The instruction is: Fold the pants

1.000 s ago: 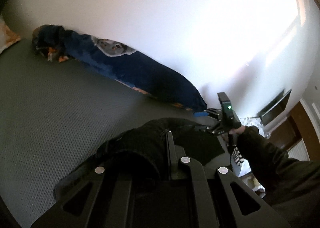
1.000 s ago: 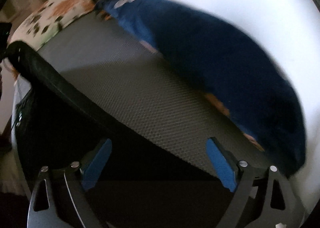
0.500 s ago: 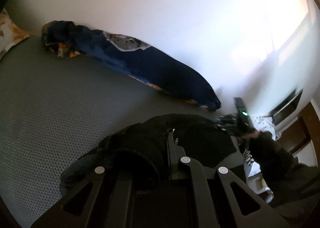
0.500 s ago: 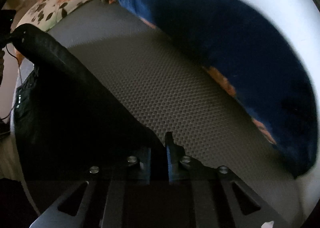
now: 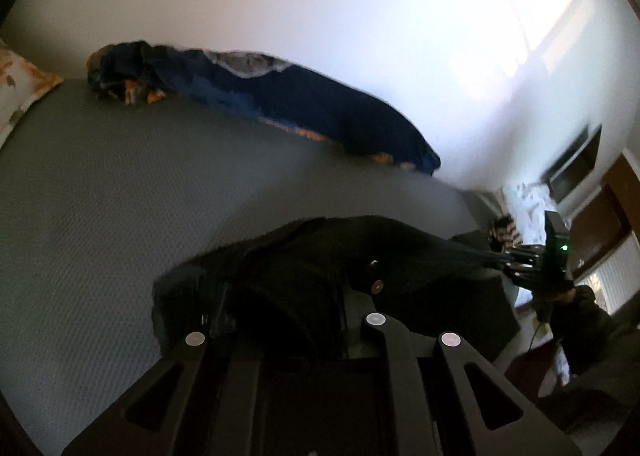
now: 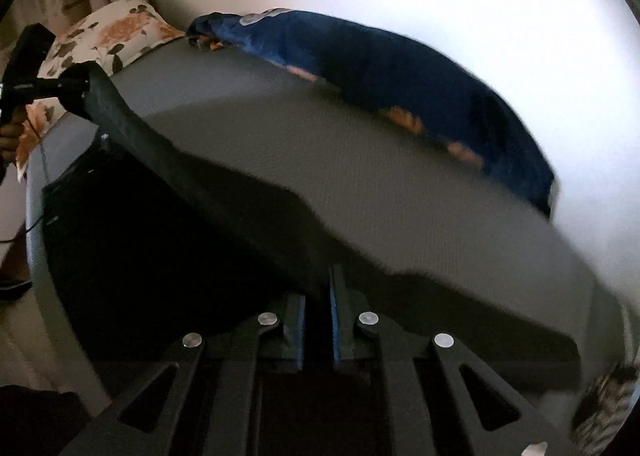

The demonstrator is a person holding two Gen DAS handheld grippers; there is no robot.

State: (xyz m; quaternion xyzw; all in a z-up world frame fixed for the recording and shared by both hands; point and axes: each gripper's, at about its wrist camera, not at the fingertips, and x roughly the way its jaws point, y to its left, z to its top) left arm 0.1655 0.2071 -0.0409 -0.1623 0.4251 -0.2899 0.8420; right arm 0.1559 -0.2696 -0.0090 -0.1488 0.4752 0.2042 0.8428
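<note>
Black pants (image 5: 320,276) hang stretched between my two grippers above a grey bed (image 5: 100,215). My left gripper (image 5: 340,296) is shut on one end of the pants, its fingers buried in bunched cloth. My right gripper (image 6: 318,288) is shut on the other end; the cloth (image 6: 180,183) runs up and left from it to the left gripper (image 6: 76,83). In the left wrist view the right gripper (image 5: 516,260) shows at the right, pulling the pants edge taut.
A dark blue blanket (image 5: 288,107) lies along the white wall at the bed's far side, also in the right wrist view (image 6: 400,67). A floral pillow (image 6: 108,35) sits at the bed's head. A dark wooden door (image 5: 600,223) stands beyond the bed's foot.
My right gripper was open a second ago and has shut on the pants. The two grippers have since moved apart, lifting and stretching the cloth between them.
</note>
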